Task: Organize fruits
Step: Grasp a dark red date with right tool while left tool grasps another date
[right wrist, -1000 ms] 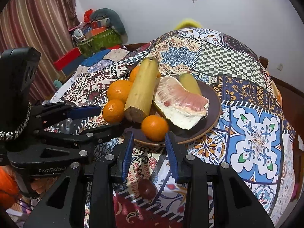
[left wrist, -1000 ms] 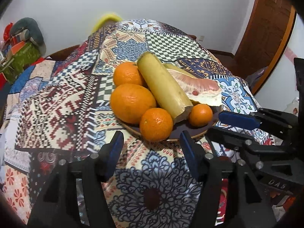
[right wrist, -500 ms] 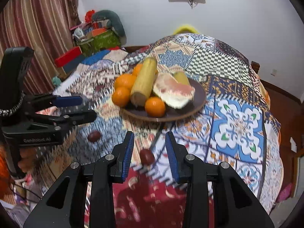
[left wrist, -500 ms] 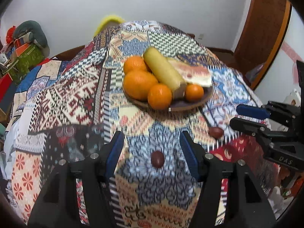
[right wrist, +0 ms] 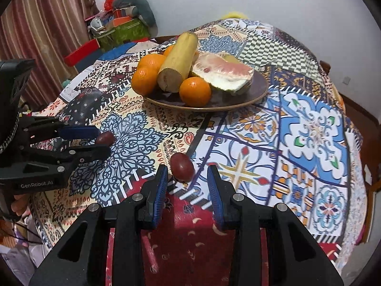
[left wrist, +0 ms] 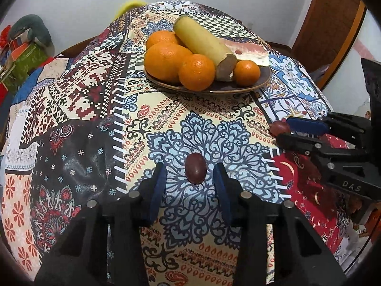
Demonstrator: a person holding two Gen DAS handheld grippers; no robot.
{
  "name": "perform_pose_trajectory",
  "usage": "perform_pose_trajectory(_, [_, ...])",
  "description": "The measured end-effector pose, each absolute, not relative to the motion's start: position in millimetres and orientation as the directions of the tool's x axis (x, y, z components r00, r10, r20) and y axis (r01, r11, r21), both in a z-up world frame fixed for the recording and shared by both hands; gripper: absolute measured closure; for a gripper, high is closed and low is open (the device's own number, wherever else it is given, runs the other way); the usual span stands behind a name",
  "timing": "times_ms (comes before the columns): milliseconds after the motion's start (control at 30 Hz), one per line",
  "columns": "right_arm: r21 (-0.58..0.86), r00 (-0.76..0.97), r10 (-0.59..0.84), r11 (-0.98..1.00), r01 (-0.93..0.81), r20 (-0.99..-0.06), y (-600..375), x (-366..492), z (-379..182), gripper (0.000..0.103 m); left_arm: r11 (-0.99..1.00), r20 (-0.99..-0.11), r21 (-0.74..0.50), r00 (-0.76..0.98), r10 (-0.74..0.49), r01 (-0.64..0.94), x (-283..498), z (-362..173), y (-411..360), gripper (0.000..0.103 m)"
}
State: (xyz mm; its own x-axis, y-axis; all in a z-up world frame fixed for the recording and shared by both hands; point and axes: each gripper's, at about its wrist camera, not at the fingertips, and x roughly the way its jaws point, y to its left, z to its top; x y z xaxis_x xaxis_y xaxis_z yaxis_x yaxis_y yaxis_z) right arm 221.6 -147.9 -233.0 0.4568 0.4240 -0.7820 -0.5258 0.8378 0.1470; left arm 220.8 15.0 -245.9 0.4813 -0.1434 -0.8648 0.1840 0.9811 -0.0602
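A brown plate [left wrist: 238, 88] [right wrist: 259, 93] on the patterned tablecloth holds several oranges [left wrist: 196, 71] [right wrist: 194, 91], a long yellow fruit [left wrist: 204, 45] [right wrist: 178, 62] and a cut pomelo piece [right wrist: 223, 71]. Two small dark red fruits lie on the cloth in front of the plate. My left gripper [left wrist: 189, 178] is open with one red fruit [left wrist: 195, 168] between its fingertips, untouched. My right gripper [right wrist: 187, 181] is open with the other red fruit [right wrist: 182, 166] just ahead of its fingertips. Each gripper also shows in the other's view: left gripper [right wrist: 95, 140], right gripper [left wrist: 293, 131].
The round table drops away at its front and side edges. Boxes and cushions [right wrist: 123, 26] are stacked at the back left by a striped curtain [right wrist: 42, 31]. A wooden door [left wrist: 331, 21] stands at the right.
Both grippers have pulled back from the plate and come down low over the cloth. Each now has a small red fruit close at its open fingertips.
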Motion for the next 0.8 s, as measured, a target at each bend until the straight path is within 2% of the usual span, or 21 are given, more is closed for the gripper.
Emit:
perform_pose_trajectory(133, [0.175,0.454,0.448,0.833,-0.525,-0.770,-144.9,224.3,-234.5,0.073,0.980,-0.861,-0.082,0.482,-0.162,0.183,223.5,-246.5,15.6,0.064])
perform_pose_trajectory(167, [0.178,0.454,0.449,0.833,-0.523,-0.770,-144.1,224.9,-235.5,0.077,0.980,-0.861,-0.087,0.481,-0.165,0.180,225.6,-246.5,17.2,0.064])
perform_pose_trajectory(433, [0.179,0.445,0.445,0.834,-0.522,-0.777,-139.7,224.5,-236.3,0.084,0.980,-0.859,-0.100,0.481,-0.173,0.174,229.8,-247.1,15.8,0.086])
perform_pose_trajectory(800, [0.178,0.470,0.454,0.835,-0.520,-0.757,-145.0,218.6,-224.5,0.084,0.979,-0.835,-0.096,0.520,-0.176,0.178,222.7,-225.6,18.5,0.086])
